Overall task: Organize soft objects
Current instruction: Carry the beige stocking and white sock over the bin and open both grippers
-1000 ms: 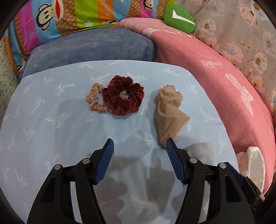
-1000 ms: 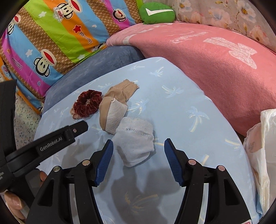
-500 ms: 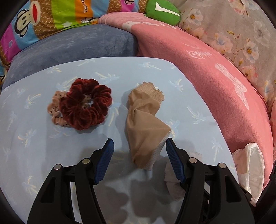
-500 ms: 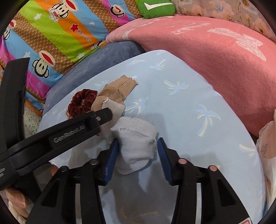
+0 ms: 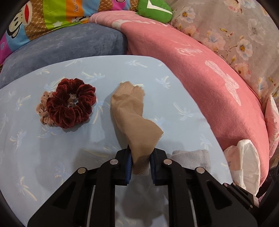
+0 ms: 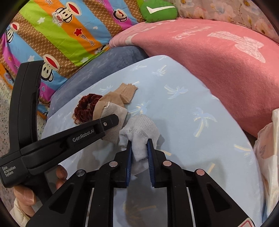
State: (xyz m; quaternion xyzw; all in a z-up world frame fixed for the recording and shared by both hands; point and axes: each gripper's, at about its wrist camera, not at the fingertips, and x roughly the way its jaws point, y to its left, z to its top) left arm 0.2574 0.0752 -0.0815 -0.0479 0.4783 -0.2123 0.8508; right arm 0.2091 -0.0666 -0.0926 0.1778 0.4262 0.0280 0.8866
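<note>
Grippers angle steeply down over a pale blue palm-print cushion [image 5: 174, 97], side by side, each with its jaws closing on fabric. The left gripper [image 5: 140, 164] has its blue pads pressed against the near end of a beige sock [image 5: 132, 118], whose ribbed cuff lies farther away on the cushion. The right gripper [image 6: 139, 153] pinches the near end of a pale grey sock [image 6: 139, 132], bunched up between its pads. In the right wrist view the left gripper's black body reaches in from the left, its finger crossing over the beige sock's mesh part, and a hand [image 6: 26, 193] grips its handle at the lower left (only fingertips and a cream sleeve edge show).

Counted on the cushion: two socks, one beige and one grey, touching each other near the grippers; two scrunchies, a dark red velvet scrunchie [image 5: 71, 106] lying on top of a tan dotted scrunchie [image 5: 41, 108], just left of the beige sock.

Beyond the cushion lie a blue-grey pillow [image 5: 66, 43], a pink blanket [image 5: 200, 83], a striped monkey-print quilt [image 6: 52, 35] and one green plush [image 5: 155, 10].
</note>
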